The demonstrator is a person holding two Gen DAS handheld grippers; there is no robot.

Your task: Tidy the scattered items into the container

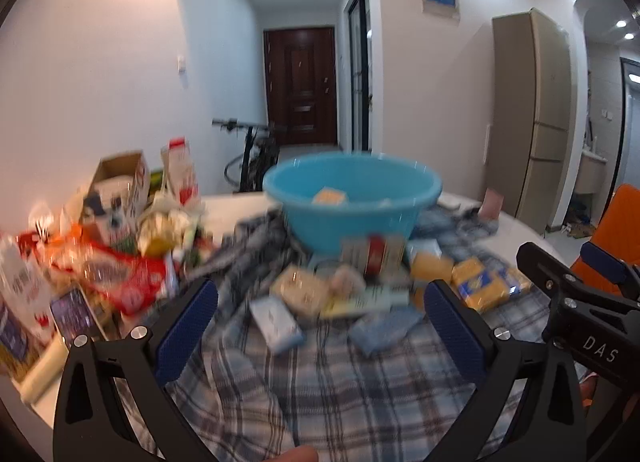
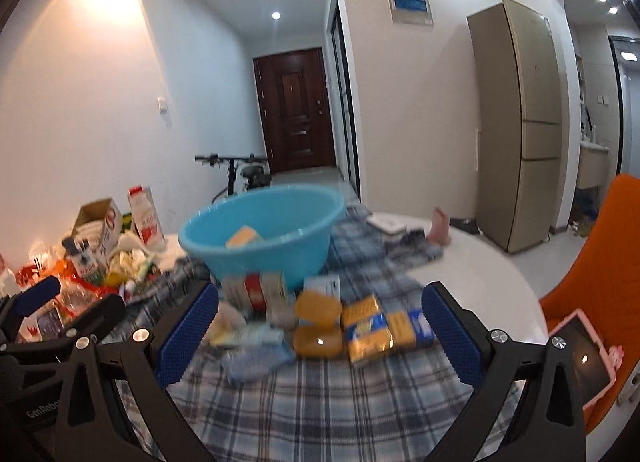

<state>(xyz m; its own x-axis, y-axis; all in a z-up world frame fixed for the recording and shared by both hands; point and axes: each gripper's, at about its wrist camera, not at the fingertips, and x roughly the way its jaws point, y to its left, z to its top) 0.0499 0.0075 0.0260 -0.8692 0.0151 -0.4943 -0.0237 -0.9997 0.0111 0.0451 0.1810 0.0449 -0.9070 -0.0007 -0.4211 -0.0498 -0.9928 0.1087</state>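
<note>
While frames are blurred, blue basin (image 2: 260, 229) sits ahead of both jaw pairs on plaid cloth (image 2: 320, 402), one yellow pkt (image 2: 243, 237) inside. Scattered pkts lie btwn basin and jaws: yellow-blue packs (image 2: 366, 328), orange box (image 2: 318, 326), pale blue pkt (image 1: 276, 324). Left gripper (image 1: 320, 314) released, nothing held. Right gripper (image 2: 320, 326) also spread wide, empty. Grocery clutter (image 1: 100, 254) off to left of jaws; fridge (image 2: 516, 121) far right.

A lived-in flat: a hallway ends at a dark wooden front door (image 2: 294, 109), a bicycle (image 2: 236, 173) leans against the wall, a tall fridge (image 2: 516, 121) stands to the right, and groceries crowd a cloth-covered counter (image 2: 472, 262).
</note>
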